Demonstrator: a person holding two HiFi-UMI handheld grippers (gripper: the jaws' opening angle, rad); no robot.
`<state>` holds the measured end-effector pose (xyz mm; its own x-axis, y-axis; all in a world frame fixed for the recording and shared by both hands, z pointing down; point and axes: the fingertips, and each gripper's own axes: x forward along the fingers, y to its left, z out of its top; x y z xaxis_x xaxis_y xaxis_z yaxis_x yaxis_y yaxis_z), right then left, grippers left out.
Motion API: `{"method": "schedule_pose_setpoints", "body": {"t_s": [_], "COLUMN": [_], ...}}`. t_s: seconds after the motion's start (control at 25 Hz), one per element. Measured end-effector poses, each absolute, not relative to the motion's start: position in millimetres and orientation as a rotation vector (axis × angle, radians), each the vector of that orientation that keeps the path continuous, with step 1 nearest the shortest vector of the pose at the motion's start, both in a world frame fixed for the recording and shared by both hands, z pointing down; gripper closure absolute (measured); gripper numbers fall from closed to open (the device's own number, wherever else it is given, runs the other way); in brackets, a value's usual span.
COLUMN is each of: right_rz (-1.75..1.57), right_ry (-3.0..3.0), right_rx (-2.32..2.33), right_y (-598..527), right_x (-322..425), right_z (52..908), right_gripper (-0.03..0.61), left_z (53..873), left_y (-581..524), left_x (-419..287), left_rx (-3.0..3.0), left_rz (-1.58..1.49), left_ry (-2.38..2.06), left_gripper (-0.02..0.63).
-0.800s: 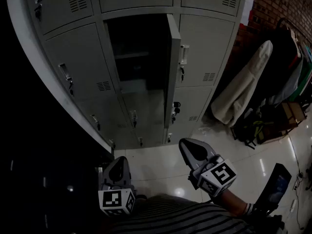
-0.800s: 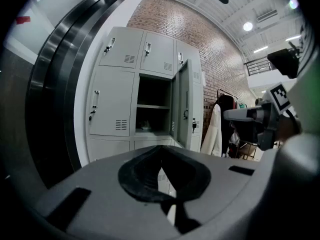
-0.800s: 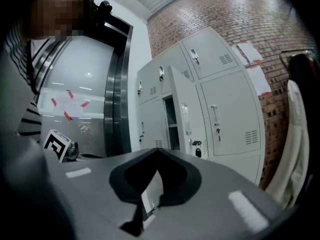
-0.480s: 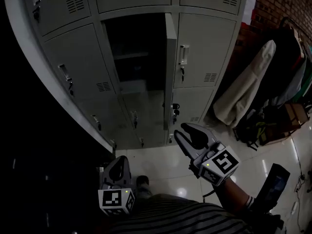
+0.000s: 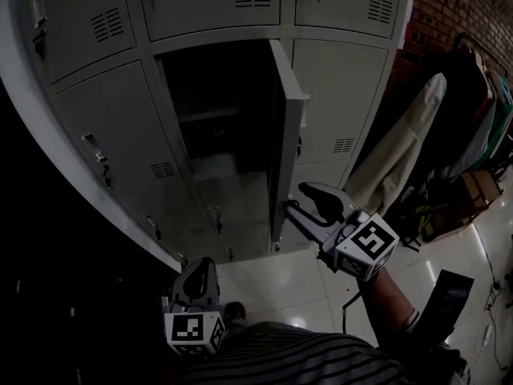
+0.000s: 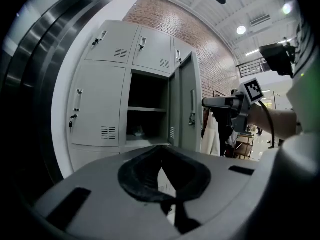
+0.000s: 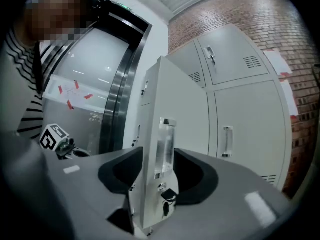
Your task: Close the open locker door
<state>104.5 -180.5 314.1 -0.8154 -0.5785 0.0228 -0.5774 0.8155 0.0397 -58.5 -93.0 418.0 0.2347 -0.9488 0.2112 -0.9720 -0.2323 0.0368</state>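
Note:
The grey locker bank fills the head view, and one middle door (image 5: 287, 135) stands swung out toward me, with its dark compartment (image 5: 216, 119) exposed. My right gripper (image 5: 295, 197) is raised near the door's lower free edge with its jaws open. In the right gripper view the door's edge and handle (image 7: 165, 146) show between the open jaws (image 7: 155, 154), with no clear contact. My left gripper (image 5: 196, 267) hangs low by my body, shut and empty (image 6: 160, 149). From the left gripper view the open door (image 6: 186, 104) and the right gripper (image 6: 220, 102) beside it are visible.
Closed lockers (image 5: 341, 95) flank the open one. Coats hang on a rack (image 5: 401, 143) at the right before a brick wall (image 5: 473, 6). A dark object (image 5: 445, 295) stands on the glossy tile floor (image 5: 272, 279). A curved metal frame (image 5: 48, 135) borders the left.
My right gripper has risen and moved forward to the door's lower edge. The head view has tilted a little. The left gripper stays where it was.

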Motion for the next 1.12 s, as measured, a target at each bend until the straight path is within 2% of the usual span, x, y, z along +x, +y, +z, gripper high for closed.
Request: {"method": "schedule_pose_setpoints", "body": {"t_s": [0.24, 0.4, 1.12], "right_rz": [-0.064, -0.032, 0.015], "right_ry": [-2.945, -2.965, -2.889], "right_rx": [0.853, 0.848, 0.999], "right_y": [-186.6, -190.4, -266.6], "right_x": [78.1, 63.1, -87.5], "right_z": [318.6, 316.8, 322.5], "right_gripper": [0.393, 0.433, 0.431], "left_z": [417.4, 417.8, 416.8], "left_y": [-128.2, -146.0, -202.7], "left_x": [-68.3, -82.4, -200.4], "left_rx": [2.389, 2.395, 2.289], "left_rz": [0.221, 0.21, 0.197], "left_ry": [-1.786, -1.78, -1.856], "left_gripper": [0.609, 0.609, 0.609]}}
